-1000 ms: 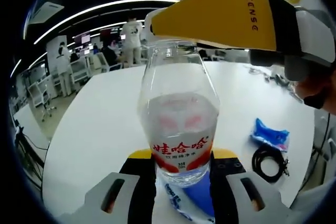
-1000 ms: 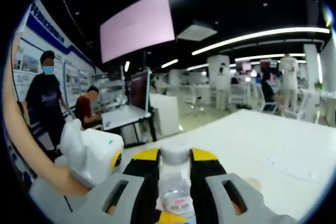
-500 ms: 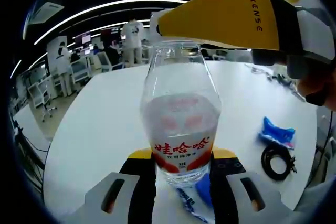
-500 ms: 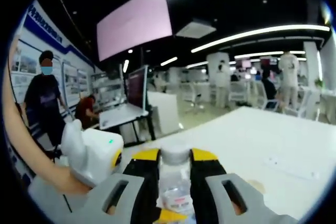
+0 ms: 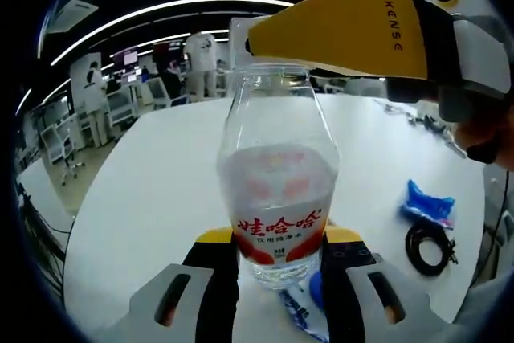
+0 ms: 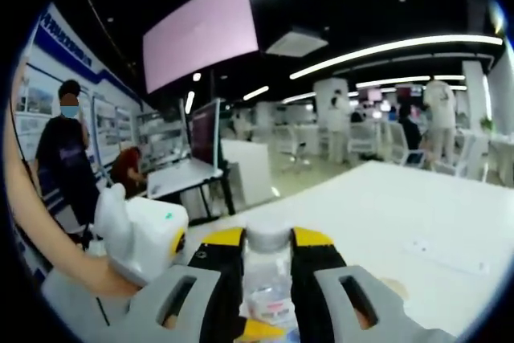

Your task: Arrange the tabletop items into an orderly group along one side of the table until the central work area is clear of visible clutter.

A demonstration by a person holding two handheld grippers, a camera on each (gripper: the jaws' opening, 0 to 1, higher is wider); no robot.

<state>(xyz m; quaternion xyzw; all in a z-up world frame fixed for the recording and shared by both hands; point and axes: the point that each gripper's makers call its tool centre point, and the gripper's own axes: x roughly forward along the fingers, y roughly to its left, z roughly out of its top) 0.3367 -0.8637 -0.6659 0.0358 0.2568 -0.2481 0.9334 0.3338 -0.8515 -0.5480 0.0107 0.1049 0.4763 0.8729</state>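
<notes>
Left gripper view showed my left hand-held gripper (image 5: 277,267) clamping the upright water bottle (image 5: 277,190) low above the tabletop (image 5: 152,198), my right hand-held gripper (image 6: 267,267) pinching its cap (image 6: 267,238) from above

Water bottle (image 5: 277,190) stands upright straight ahead of left gripper (image 5: 279,275), blocking forward path. Right gripper (image 5: 377,34) spans above bottle top, barring way over it. Left of bottle: bare white table (image 5: 152,190), open passage. Right of bottle: blue packet (image 5: 427,205) and black cable coil (image 5: 428,242) near table edge, bare strip between them and bottle.
</notes>
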